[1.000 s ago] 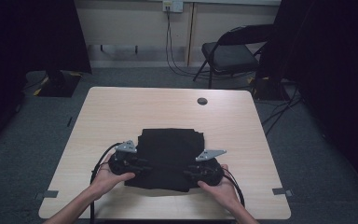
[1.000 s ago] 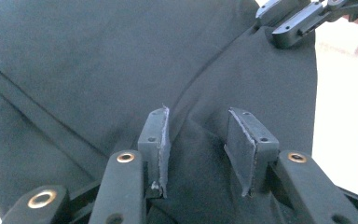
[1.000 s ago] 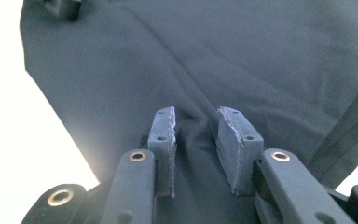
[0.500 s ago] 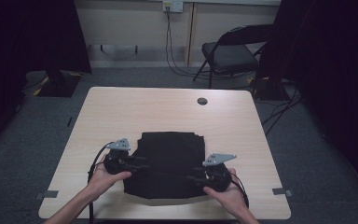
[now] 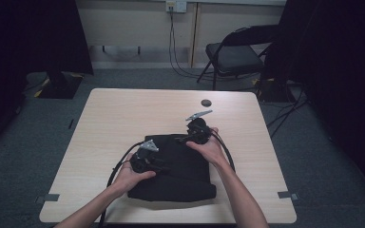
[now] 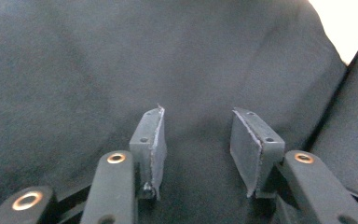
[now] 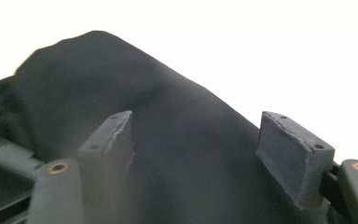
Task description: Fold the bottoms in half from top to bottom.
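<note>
A black cloth [image 5: 180, 173] is laid folded on the near half of the wooden table [image 5: 123, 118], slightly right of its middle. A roughly rectangular shape is formed, with a thick rolled edge along the near side.

This looks like a lab or recording studio rather than a home. A plain light wooden table [image 5: 123, 123] stands on grey carpet [image 5: 38, 142], hemmed by black curtains [image 5: 342, 71]. A black folding chair [image 5: 233, 54] waits behind, cables [image 5: 173, 42] hang from a wall socket [image 5: 176, 5], and tape markers [image 5: 51, 197] flag the floor.
</note>
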Available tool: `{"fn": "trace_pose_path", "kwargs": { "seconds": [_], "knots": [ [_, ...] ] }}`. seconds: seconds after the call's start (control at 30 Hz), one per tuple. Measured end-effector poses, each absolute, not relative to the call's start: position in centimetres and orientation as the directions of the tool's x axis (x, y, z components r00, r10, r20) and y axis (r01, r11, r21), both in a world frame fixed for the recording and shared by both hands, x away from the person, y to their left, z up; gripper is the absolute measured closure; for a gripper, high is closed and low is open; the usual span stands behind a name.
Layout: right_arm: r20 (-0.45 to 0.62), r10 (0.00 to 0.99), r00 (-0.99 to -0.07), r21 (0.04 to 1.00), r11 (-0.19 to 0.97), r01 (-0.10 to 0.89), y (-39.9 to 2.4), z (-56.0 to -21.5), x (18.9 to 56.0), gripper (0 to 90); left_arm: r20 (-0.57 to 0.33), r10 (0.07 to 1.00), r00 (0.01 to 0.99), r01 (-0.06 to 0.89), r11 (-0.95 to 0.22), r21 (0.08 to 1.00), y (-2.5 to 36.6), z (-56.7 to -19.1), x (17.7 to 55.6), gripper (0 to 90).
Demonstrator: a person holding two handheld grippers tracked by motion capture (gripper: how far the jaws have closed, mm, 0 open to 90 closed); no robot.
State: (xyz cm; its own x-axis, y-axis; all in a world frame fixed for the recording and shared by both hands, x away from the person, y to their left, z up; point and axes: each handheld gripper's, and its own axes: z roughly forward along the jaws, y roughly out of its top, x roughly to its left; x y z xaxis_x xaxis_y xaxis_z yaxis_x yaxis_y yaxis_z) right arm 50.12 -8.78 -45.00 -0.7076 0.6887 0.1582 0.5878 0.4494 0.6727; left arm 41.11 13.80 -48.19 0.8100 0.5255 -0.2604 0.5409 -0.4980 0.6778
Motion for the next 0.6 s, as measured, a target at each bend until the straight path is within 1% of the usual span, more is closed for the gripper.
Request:
{"fn": "trace_pose_path", "kwargs": {
  "seconds": [0.07, 0.1, 0.17, 0.2, 0.27, 0.33, 0.37, 0.43, 0.47, 0.53, 0.6],
  "knots": [
    [0.148, 0.691, -0.708, 0.667, 0.459, 0.587, -8.0, -45.7, 51.0, 24.5, -0.257, 0.509, 0.822, 0.527, -0.506, 0.683, 13.9, -48.3, 41.2, 55.5],
    [0.17, 0.678, -0.715, 0.654, 0.465, 0.597, -7.5, -46.1, 51.5, 24.2, -0.267, 0.508, 0.819, 0.532, -0.501, 0.683, 13.9, -48.3, 41.4, 55.4],
    [0.149, 0.679, -0.719, 0.645, 0.485, 0.591, -6.7, -46.5, 52.1, 23.0, -0.282, 0.513, 0.81, 0.546, -0.488, 0.681, 14.0, -48.4, 41.4, 57.1],
    [0.138, 0.666, -0.733, 0.634, 0.509, 0.582, -6.3, -46.8, 52.3, 20.8, -0.274, 0.513, 0.813, 0.541, -0.494, 0.68, 14.0, -48.3, 41.4, 57.1],
    [0.12, 0.674, -0.729, 0.628, 0.517, 0.582, -5.9, -47.3, 52.7, 22.0, -0.259, 0.512, 0.819, 0.53, -0.501, 0.685, 13.9, -48.3, 41.3, 57.0],
    [0.137, 0.671, -0.729, 0.621, 0.515, 0.591, -5.8, -47.9, 52.9, 19.4, -0.263, 0.514, 0.816, 0.534, -0.498, 0.684, 14.0, -48.4, 41.3, 56.9],
    [0.157, 0.679, -0.717, 0.613, 0.502, 0.61, -5.8, -48.3, 53.0, 18.6, -0.265, 0.513, 0.817, 0.534, -0.497, 0.684, 14.0, -48.4, 41.3, 57.0],
    [0.166, 0.666, -0.727, 0.63, 0.495, 0.598, -5.9, -48.5, 52.9, 19.0, -0.263, 0.513, 0.817, 0.533, -0.5, 0.683, 14.0, -48.4, 41.3, 56.9],
    [0.167, 0.664, -0.729, 0.632, 0.495, 0.596, -5.9, -48.6, 52.8, 19.8, -0.264, 0.516, 0.815, 0.537, -0.498, 0.681, 14.0, -48.3, 41.3, 57.0],
    [0.173, 0.626, -0.76, 0.628, 0.525, 0.575, -6.0, -48.4, 52.5, 25.9, -0.263, 0.52, 0.813, 0.537, -0.495, 0.683, 13.9, -48.4, 41.3, 57.2],
    [0.177, 0.601, -0.779, 0.616, 0.55, 0.564, -6.1, -48.2, 52.1, 38.0, -0.268, 0.522, 0.81, 0.542, -0.491, 0.682, 13.9, -48.4, 41.3, 57.2]
  ]
}}
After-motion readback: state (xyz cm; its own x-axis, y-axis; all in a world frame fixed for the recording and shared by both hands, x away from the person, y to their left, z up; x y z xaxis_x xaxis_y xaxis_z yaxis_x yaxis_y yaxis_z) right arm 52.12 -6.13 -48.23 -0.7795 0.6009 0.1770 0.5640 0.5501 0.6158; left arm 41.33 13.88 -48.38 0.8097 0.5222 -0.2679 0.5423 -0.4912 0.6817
